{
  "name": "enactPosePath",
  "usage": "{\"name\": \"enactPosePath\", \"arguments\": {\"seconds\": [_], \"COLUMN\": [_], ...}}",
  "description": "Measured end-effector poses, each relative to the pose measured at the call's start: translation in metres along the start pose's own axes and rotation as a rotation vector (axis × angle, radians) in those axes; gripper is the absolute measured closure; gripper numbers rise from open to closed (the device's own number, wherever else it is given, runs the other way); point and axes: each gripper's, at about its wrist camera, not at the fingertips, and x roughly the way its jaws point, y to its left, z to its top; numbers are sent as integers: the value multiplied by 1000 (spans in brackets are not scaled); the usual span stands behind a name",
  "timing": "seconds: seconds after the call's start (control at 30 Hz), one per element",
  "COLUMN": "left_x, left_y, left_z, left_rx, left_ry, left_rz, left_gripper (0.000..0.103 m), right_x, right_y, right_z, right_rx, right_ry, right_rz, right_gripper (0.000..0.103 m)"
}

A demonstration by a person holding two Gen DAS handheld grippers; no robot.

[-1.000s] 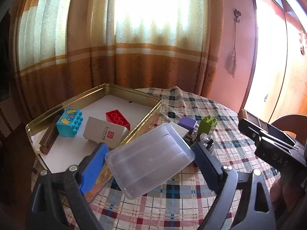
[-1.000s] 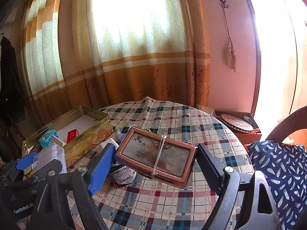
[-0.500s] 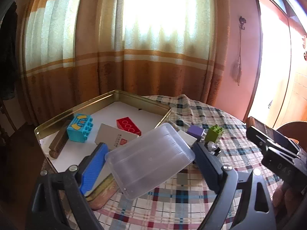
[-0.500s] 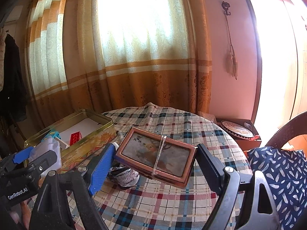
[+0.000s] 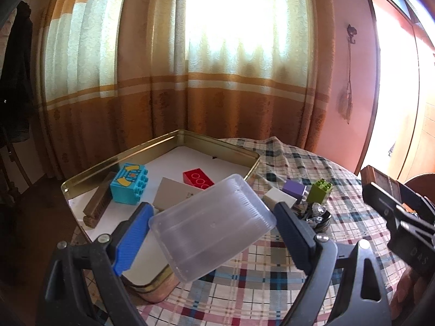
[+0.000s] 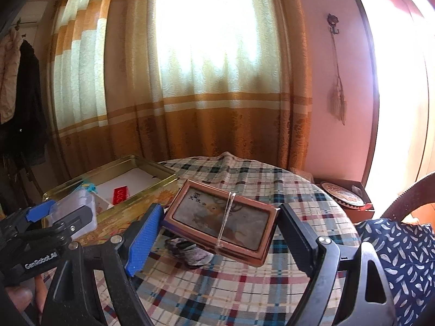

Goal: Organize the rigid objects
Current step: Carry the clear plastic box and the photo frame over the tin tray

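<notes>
Crowding tbl: blocks (image 5: 307,190), bowl (image 6: 190,252) nr tin (image 5: 217,142)

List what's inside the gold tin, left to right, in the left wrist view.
Brown wooden block → turquoise brick → grey card box → red brick, all in the gold tin.

Plaid tablecloth (image 5: 272,285), gold tin (image 5: 217,142), red brick (image 5: 198,179), turquoise brick (image 5: 129,187), orange-striped curtains (image 5: 217,95)
</notes>
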Motion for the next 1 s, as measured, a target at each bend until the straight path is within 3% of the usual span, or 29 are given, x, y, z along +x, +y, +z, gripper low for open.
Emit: {"name": "enactPosePath", "arguments": {"seconds": [1.0], "left_x": [-4], "left_y": [27], "left_z": [0], "left_rx": [-29], "left_ry": [-23], "left_rz": [51], "left_gripper": [12], "right_x": [-13], "right_y": [37], "right_z": [-5], "right_rx": [-77], "right_ry": [-38], "right_rz": [53], "right_gripper": [17]}}
